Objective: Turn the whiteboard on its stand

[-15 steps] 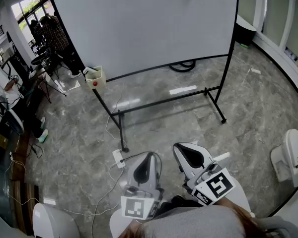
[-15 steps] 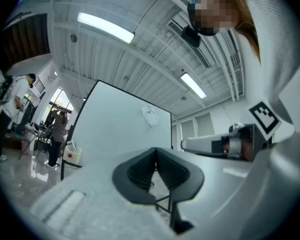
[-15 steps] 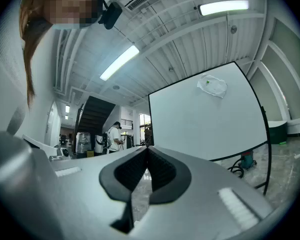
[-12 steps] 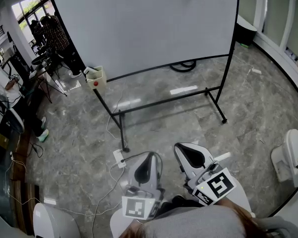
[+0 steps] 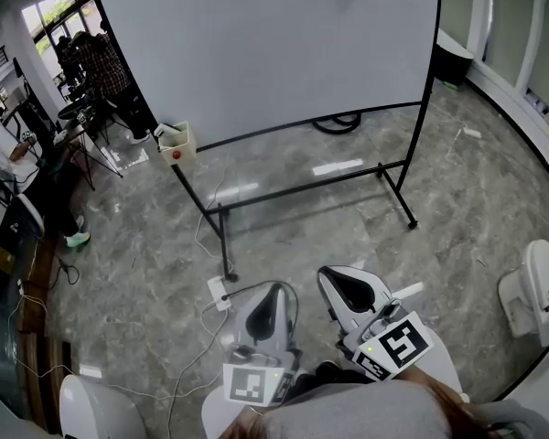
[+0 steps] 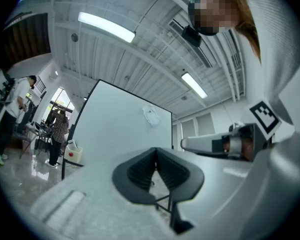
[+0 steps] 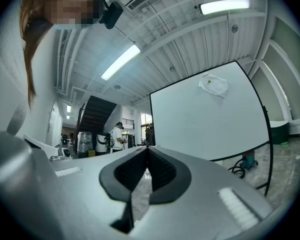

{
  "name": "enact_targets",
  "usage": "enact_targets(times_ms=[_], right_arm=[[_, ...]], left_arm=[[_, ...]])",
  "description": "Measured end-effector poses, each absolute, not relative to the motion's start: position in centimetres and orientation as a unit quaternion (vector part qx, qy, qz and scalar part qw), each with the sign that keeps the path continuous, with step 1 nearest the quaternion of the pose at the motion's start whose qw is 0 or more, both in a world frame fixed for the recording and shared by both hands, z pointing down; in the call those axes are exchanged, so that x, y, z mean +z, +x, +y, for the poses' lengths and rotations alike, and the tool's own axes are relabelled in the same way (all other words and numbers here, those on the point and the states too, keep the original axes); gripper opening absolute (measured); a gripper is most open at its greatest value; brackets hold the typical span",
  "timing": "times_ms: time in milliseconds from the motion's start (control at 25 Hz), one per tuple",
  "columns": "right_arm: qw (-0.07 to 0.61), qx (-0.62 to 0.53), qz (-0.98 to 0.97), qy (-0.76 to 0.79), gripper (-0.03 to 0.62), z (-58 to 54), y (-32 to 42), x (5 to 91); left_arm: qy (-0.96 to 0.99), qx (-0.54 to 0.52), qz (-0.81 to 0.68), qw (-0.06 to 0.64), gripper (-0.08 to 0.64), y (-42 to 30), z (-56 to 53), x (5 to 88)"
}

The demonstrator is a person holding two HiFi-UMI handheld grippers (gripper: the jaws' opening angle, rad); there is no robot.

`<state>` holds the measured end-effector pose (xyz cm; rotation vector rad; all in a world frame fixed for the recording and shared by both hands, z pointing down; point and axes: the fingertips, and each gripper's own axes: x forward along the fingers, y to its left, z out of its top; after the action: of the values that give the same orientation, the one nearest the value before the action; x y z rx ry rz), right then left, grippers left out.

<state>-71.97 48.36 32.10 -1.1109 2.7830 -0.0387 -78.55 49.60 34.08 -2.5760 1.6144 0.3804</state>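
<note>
**Status: whiteboard on stand, both tools empty**

Grey marbled floor (image 5: 457,181) fills the head view, in a room with a ribbed white ceiling and strip lights. I see the whiteboard (image 5: 265,44) directly ahead, upright, with its blank face toward me. It hangs in a black tubular stand (image 5: 221,236). The stand has one upright at each side edge of the board, a crossbar low down, and feet on the floor. A small white crumpled item (image 7: 214,85) sits near the board's top edge.

The left tool (image 5: 276,285) is low in the head view, in front of the stand. It is well apart from the board. In the left gripper view its jaws are pressed together at the tips, with nothing between them.

The right tool (image 5: 335,273) is just beside the left one and also well apart from the board. In the right gripper view its jaws are likewise pressed together and hold nothing.

Other items:
- A cream box with a red button (image 5: 176,142) is by the left upright.
- A white power strip (image 5: 219,291) lies on the floor near the left foot.
- A black bin (image 5: 452,59) stands behind the right upright.
- Several people (image 5: 101,62) stand at far left.
</note>
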Motion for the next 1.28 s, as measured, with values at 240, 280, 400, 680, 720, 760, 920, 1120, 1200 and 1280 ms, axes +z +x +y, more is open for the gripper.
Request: enact_targets(times_ms=[240,280,400,680,720,760,920,1120,1200,1280], right_arm=[[0.089,-0.022,0.923,-0.373,-0.001,47.7,-71.4,32.1],[0.086,-0.021,0.923,-0.374,-0.002,47.6,-71.2,32.2],[0.076,-0.013,0.924,-0.375,-0.001,47.0,-70.6,32.3],[0.068,-0.002,0.929,-0.363,-0.001,44.6,-69.5,32.7],[0.067,-0.005,0.93,-0.361,0.0,44.2,-69.4,32.9],[0.067,-0.007,0.93,-0.36,0.0,43.9,-69.4,33.1],[0.067,-0.014,0.931,-0.358,-0.001,42.2,-69.8,33.7],[0.067,-0.013,0.928,-0.366,-0.001,38.3,-70.8,34.3],[0.066,-0.013,0.928,-0.368,0.0,36.1,-71.6,34.5],[0.068,-0.015,0.926,-0.37,-0.001,33.6,-72.3,34.5]], left_arm=[[-0.837,0.129,0.532,0.025,-0.005,-78.6,48.9,34.5],[-0.837,0.127,0.531,0.025,-0.005,-78.4,48.8,34.6],[-0.837,0.121,0.533,0.025,-0.005,-78.0,48.1,35.0],[-0.827,0.117,0.549,0.029,-0.005,-77.7,46.0,35.4],[-0.826,0.116,0.552,0.027,-0.005,-77.8,45.8,35.7],[-0.825,0.114,0.553,0.027,-0.005,-77.8,45.6,35.9],[-0.822,0.107,0.558,0.025,-0.005,-78.3,44.1,36.5],[-0.825,0.112,0.553,0.025,-0.005,-79.2,39.8,36.8],[-0.825,0.114,0.552,0.021,-0.005,-80.0,37.4,37.2],[-0.827,0.114,0.55,0.016,-0.005,-80.7,34.6,37.4]])
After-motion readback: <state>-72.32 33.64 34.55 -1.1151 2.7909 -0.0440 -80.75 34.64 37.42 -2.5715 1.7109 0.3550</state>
